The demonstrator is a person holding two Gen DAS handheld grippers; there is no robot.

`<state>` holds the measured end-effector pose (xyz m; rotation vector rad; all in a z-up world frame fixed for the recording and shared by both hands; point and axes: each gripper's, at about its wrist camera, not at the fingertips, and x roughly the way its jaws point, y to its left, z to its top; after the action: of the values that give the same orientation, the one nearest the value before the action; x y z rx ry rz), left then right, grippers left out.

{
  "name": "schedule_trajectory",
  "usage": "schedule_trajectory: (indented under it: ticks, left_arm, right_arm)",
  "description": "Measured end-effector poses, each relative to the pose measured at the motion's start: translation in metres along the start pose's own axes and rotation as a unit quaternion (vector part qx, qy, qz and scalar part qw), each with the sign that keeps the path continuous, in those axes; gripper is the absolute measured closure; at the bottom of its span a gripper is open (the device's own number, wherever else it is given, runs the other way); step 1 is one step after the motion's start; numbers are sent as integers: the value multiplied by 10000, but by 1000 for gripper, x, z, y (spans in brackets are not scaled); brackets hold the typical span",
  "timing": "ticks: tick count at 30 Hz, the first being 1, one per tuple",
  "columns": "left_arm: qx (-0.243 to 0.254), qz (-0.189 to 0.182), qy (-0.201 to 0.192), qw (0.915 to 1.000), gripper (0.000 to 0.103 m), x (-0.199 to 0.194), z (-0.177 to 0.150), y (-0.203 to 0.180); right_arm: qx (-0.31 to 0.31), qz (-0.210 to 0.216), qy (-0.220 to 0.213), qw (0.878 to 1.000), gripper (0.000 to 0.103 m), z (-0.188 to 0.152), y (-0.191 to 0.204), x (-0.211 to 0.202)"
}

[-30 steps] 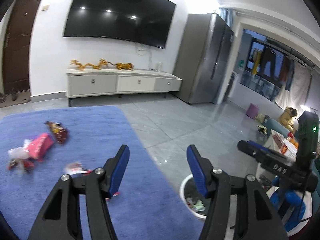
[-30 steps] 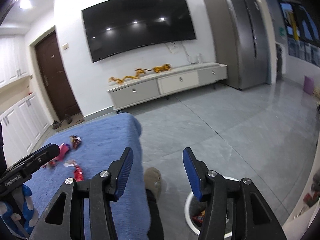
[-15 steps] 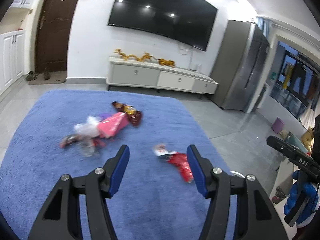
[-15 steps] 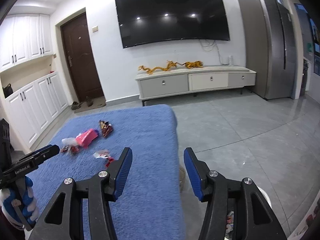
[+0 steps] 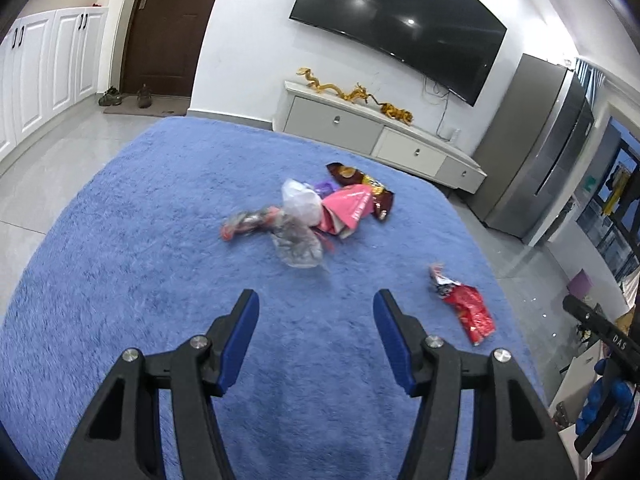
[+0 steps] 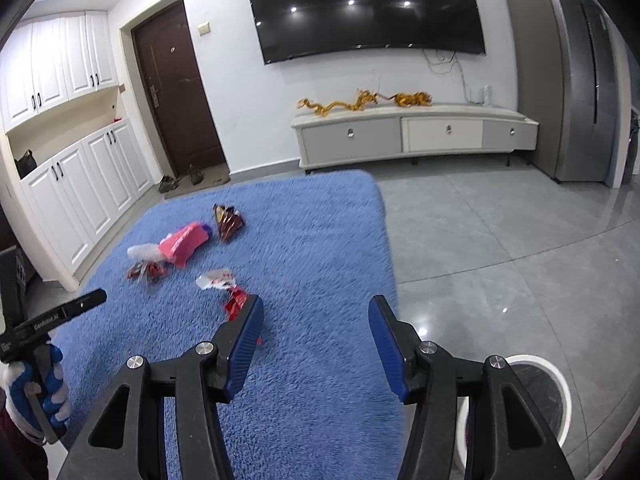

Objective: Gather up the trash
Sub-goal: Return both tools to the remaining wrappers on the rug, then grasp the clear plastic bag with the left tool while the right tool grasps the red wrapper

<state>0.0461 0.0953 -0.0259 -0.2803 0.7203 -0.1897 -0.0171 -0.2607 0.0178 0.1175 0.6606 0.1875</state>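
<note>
A heap of trash lies on the blue rug [image 5: 160, 240]: a pink wrapper [image 5: 348, 204], a crumpled clear bag [image 5: 298, 236] and a brown snack wrapper [image 5: 360, 180]. A red wrapper [image 5: 468, 312] lies apart, to the right. My left gripper [image 5: 314, 304] hangs open and empty above the rug, short of the clear bag. My right gripper [image 6: 316, 304] is open and empty over the rug's right edge. The red wrapper [image 6: 234, 300] shows just beyond its left finger, with the pink wrapper [image 6: 184, 242] farther off.
A white round bin [image 6: 552, 384] stands on the grey tile floor at the lower right, partly behind my right gripper. A low TV cabinet [image 6: 412, 136] lines the far wall. White cupboards [image 6: 80, 184] run along the left. A gloved hand [image 6: 36, 384] holds the other gripper at the left edge.
Both views have swung left, away from the bin and bare floor and onto the rug. The trash heap now sits closer, straight ahead of my left gripper. The bin has left the left wrist view.
</note>
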Motion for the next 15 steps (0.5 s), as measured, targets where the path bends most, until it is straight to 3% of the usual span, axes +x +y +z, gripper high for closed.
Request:
schedule_trajectory:
  ticks: [15]
  left_arm:
    - [126,82,56,9999,47,65,52,5]
  right_arm:
    - [-407,673,630,9949,49,-7,40,71]
